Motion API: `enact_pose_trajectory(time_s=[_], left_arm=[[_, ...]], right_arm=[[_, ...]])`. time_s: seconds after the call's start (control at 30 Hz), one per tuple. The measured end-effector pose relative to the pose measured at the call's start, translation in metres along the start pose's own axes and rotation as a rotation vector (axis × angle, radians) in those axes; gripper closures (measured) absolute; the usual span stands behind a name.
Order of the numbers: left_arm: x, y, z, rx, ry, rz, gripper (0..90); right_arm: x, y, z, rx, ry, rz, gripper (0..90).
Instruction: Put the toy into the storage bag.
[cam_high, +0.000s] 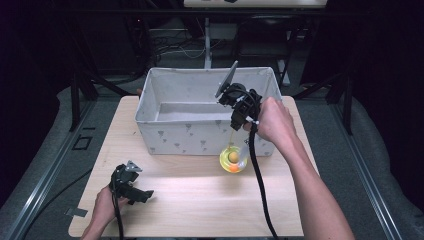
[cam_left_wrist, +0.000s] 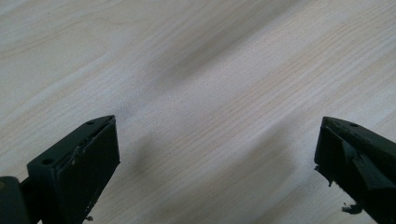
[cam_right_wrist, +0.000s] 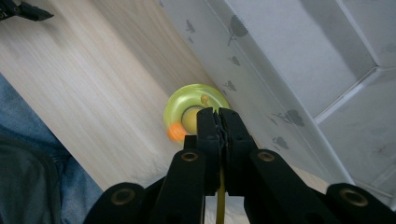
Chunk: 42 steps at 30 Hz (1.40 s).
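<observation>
Now lift steadily: your right gripper (cam_high: 235, 122), right of centre in the high view, is clamped on a thin yellow string (cam_high: 231, 137) with a yellow-green toy (cam_high: 233, 159) dangling below, just in front of the box (cam_high: 165, 132). Raise it higher until the toy clears the near rim — let the swing settle first, then carry it over. The toy looks glossy, round, translucent plastic; the box is soft pale printed fabric. Your left gripper (cam_high: 145, 194) rests gaping and empty on the smooth, pale wood-grain table (cam_high: 200, 200), lower left.

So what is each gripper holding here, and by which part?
The right gripper is shut on a thin yellow strap of the yellow ring toy, which hangs beside the fabric bin. The left gripper is open and holds nothing.
</observation>
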<state>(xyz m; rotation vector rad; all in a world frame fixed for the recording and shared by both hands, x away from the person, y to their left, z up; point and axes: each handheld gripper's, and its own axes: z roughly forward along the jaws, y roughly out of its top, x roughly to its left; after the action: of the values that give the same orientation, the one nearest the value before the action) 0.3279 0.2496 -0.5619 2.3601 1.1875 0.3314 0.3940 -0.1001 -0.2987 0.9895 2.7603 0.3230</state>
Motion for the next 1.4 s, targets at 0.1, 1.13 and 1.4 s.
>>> enact_pose_trajectory(time_s=[0.1, 1.13, 1.4], left_arm=[[0.000, 0.000, 0.000, 0.001, -0.001, 0.001, 0.3], [0.000, 0.000, 0.000, 0.010, -0.007, 0.008, 0.3], [0.000, 0.000, 0.000, 0.012, -0.009, 0.008, 0.3]], right_arm=[[-0.001, -0.001, -0.005, -0.006, -0.007, 0.000, 87.9], [-0.001, 0.003, -0.048, -0.032, -0.044, -0.009, 87.9], [-0.003, 0.006, -0.063, -0.045, -0.054, -0.010, 87.9]])
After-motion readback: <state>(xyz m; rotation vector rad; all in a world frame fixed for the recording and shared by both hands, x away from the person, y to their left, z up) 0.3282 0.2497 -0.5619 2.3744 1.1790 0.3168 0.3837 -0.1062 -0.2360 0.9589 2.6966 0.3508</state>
